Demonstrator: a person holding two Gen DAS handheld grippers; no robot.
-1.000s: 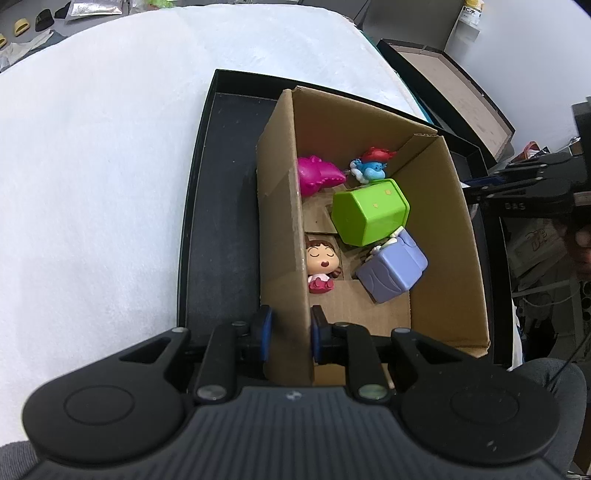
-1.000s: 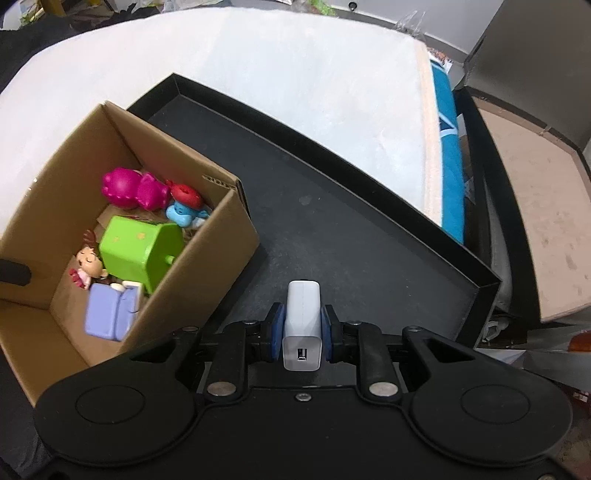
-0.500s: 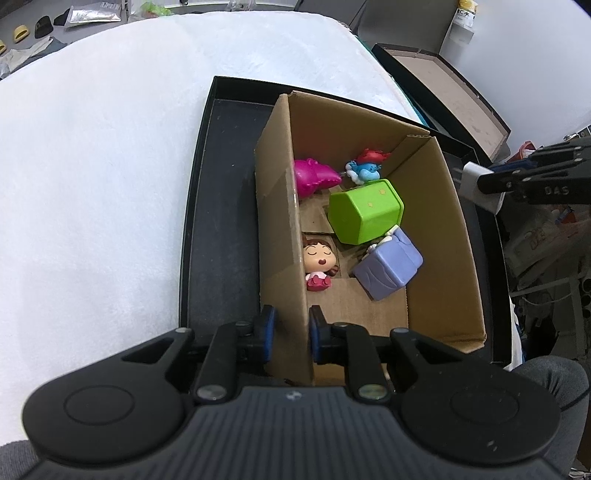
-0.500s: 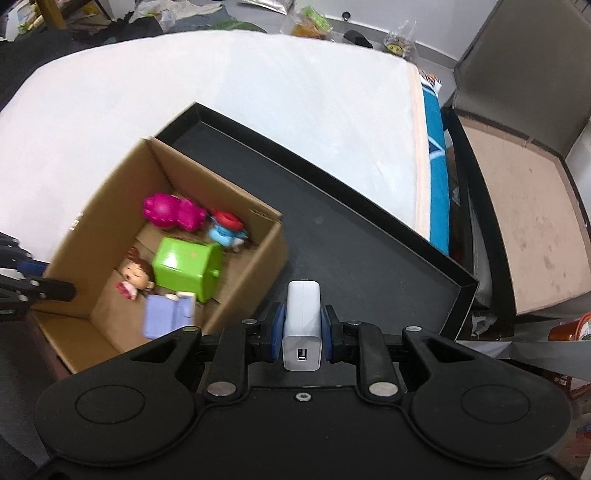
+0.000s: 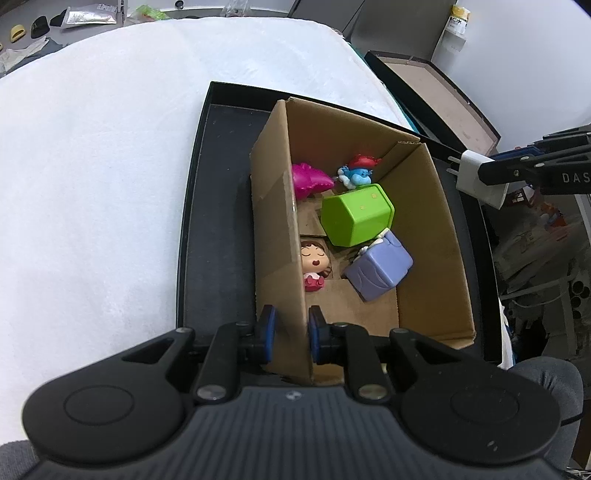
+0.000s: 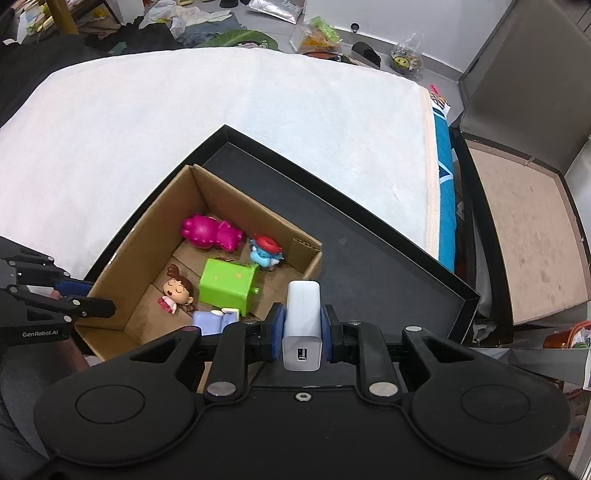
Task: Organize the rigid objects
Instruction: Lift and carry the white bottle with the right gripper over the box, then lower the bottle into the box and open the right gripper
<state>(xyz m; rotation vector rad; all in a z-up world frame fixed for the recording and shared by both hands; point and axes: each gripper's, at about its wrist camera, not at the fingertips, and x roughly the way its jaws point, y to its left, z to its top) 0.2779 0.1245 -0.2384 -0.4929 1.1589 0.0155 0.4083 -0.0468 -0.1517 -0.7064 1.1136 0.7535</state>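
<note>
An open cardboard box (image 5: pixel 436 236) (image 6: pixel 251 218) stands in a black tray (image 5: pixel 218 206) (image 6: pixel 369 273). Inside lie a pink figure (image 5: pixel 308 181), a blue figure with a red hat (image 5: pixel 356 173), a green block (image 5: pixel 356 216), a lilac block (image 5: pixel 380 269) and a brown-haired doll (image 5: pixel 314 262). My left gripper (image 5: pixel 291 328) is shut on the box's near left wall. My right gripper (image 6: pixel 302 328) is shut on a white USB charger (image 6: pixel 302 325) (image 5: pixel 476 177). It hangs above the tray just beyond the box's right wall.
The tray rests on a white padded surface (image 6: pixel 221 110). A second flat box with a brown floor (image 6: pixel 524 236) lies open to the right. Bags and clutter (image 6: pixel 317 33) cover the floor behind. A grey-clothed knee (image 5: pixel 543 380) shows at lower right.
The right gripper has risen with the charger and drifted toward the box, so more of the box shows below it. The left gripper keeps its hold on the box wall.
</note>
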